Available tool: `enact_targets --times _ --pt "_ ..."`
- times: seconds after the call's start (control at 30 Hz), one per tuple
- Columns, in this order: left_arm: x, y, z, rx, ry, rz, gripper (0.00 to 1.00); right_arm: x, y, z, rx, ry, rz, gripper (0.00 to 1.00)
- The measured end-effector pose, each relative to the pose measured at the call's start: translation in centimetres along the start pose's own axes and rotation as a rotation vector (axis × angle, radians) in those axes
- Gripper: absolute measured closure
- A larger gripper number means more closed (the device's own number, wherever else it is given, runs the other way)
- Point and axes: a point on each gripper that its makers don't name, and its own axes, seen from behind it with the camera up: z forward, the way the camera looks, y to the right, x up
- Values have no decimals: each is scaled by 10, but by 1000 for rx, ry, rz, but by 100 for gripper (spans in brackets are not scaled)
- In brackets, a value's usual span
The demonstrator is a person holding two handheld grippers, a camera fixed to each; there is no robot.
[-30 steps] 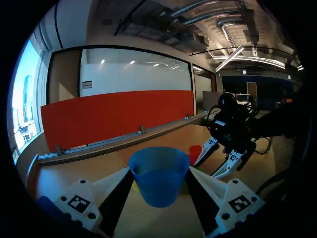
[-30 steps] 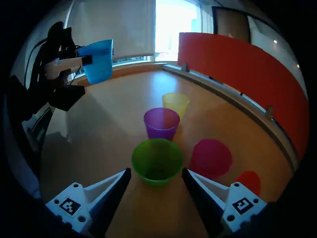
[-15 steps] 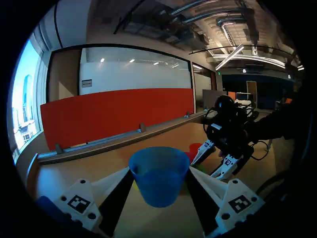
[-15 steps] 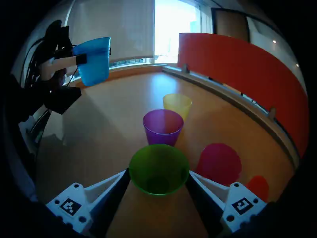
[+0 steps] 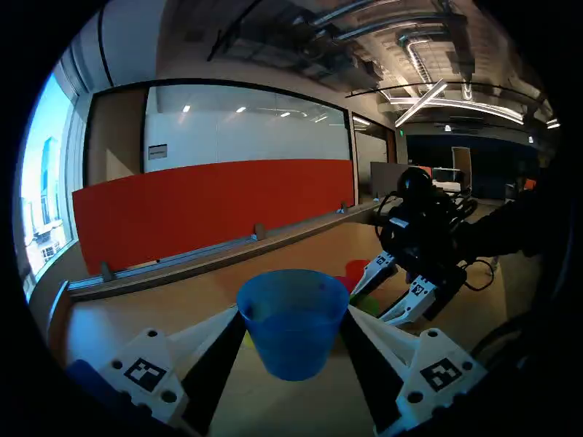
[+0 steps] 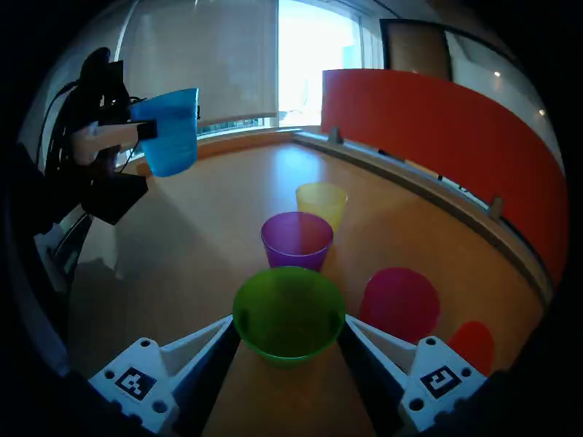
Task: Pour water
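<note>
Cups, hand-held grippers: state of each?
blue cup: upright, held aloft, seemingly part-full
left hand-held gripper: shut on blue cup
green cup: upright, looks empty
right hand-held gripper: shut on green cup
purple cup: upright
yellow cup: upright
pink cup: orientation unclear
red cup: orientation unclear

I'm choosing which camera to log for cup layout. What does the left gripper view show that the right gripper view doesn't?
Left gripper view: ceiling pipes, a strip light, and the right gripper seen from farther off. Right gripper view: the purple cup and yellow cup in plain sight on the table, and a bright window. Both: the blue cup held in the left gripper, the green cup between the right gripper's fingers, and the red partition.
</note>
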Motion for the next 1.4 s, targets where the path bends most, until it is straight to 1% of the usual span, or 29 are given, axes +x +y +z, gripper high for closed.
enact_targets --times 0.2,0.5,0.7,0.9,1.1,1.2,1.4 --pt "1 3 2 1 0 2 16 21 -3 -18 -17 61 1 10" --pt "3 0 3 15 3 -2 15 52 -7 -43 -35 162 -1 10" --pt "9 -2 3 19 8 1 16 74 -11 -56 -45 228 -19 10" --pt "15 -3 4 19 15 -1 15 99 -14 -69 -66 314 -30 10" --pt "23 2 4 13 26 11 16 114 -18 -77 -78 377 -35 9" --pt "25 6 5 5 29 10 16 118 -20 -78 -77 400 -37 9" --pt "31 6 8 12 34 24 16 125 -24 -80 -76 432 -41 9"
